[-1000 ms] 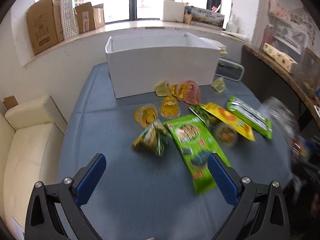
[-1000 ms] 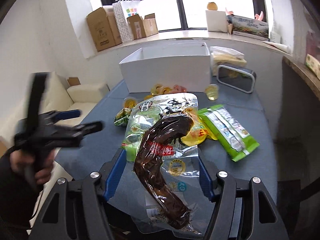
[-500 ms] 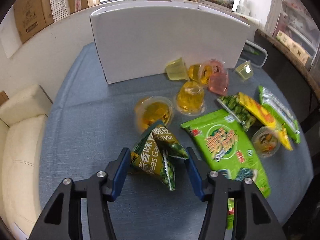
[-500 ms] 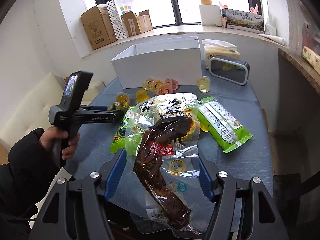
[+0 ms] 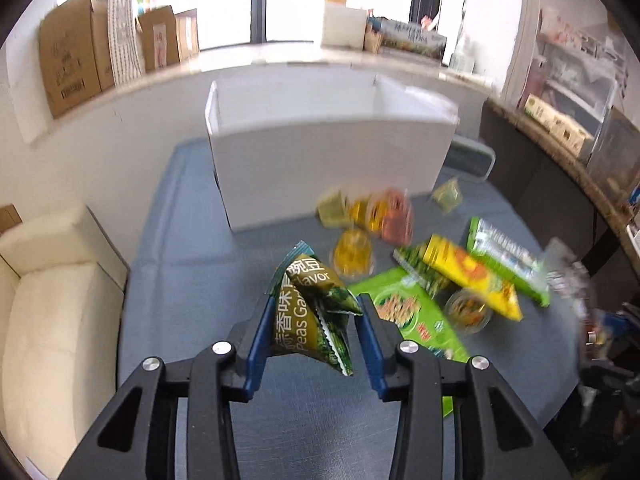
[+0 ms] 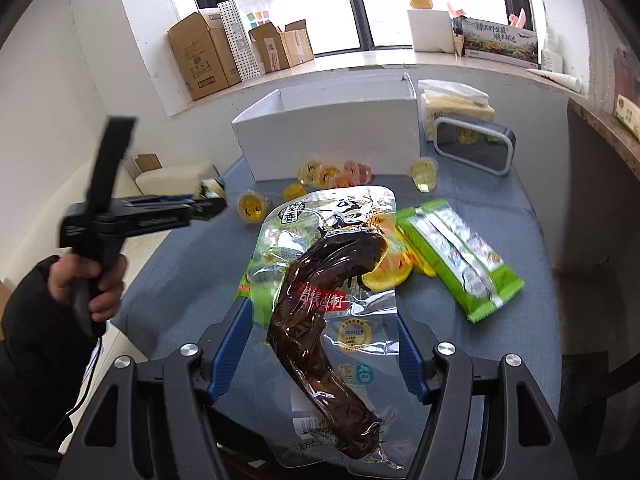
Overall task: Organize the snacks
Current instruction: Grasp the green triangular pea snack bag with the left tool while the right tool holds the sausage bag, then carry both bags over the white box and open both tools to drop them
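Observation:
My left gripper (image 5: 316, 320) is shut on a green triangular pea snack packet (image 5: 310, 312) and holds it above the blue table. It also shows in the right wrist view (image 6: 208, 196), lifted at the left. My right gripper (image 6: 324, 320) is shut on a clear vacuum pack with dark brown meat (image 6: 328, 304), held above the table. The white box (image 5: 328, 160) stands open at the back; it also shows in the right wrist view (image 6: 332, 136). Jelly cups (image 5: 354, 256), a large green bag (image 5: 404, 316), a yellow packet (image 5: 468, 276) and a green wafer pack (image 6: 460, 252) lie before it.
A grey-framed mirror (image 6: 474, 146) and a tissue pack (image 6: 456, 104) stand right of the box. A cream sofa (image 5: 56, 280) is left of the table. Cardboard boxes (image 6: 204, 56) sit on the windowsill. A dark counter (image 5: 560, 168) runs along the right.
My left gripper closed on the pea packet and lifted it off the table, pulling back from the box. My right gripper keeps holding the meat pack almost still.

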A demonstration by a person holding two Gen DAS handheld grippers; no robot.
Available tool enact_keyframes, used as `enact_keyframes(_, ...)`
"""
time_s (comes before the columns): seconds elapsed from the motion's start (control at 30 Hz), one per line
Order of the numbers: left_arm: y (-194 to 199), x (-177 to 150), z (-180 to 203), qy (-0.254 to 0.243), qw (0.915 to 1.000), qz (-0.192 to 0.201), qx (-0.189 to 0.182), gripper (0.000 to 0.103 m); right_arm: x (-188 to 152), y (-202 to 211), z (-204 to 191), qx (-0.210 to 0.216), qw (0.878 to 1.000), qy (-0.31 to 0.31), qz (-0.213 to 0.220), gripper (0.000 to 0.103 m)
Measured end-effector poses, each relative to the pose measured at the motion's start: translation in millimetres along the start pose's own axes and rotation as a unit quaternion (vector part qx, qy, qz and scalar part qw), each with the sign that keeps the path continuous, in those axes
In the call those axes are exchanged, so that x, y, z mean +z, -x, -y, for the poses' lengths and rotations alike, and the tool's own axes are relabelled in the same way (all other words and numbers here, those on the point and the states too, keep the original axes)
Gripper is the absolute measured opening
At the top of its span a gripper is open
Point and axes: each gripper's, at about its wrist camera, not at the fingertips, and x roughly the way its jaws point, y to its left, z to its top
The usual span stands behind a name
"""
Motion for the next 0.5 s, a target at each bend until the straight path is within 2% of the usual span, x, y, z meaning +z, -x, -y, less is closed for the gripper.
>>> enact_keyframes(0.2,27,50,-2,-0.008,0.9991,0.039,0.016,0.045,56,-16,-6,-0.012,0.999,0.029,0.022,0.071)
enact_keyframes(0.5,3,147,-19,-0.008,0.998,0.062,0.005,0.045,180,-65,9,-0.031,0.997,0.029,0.062,0.071)
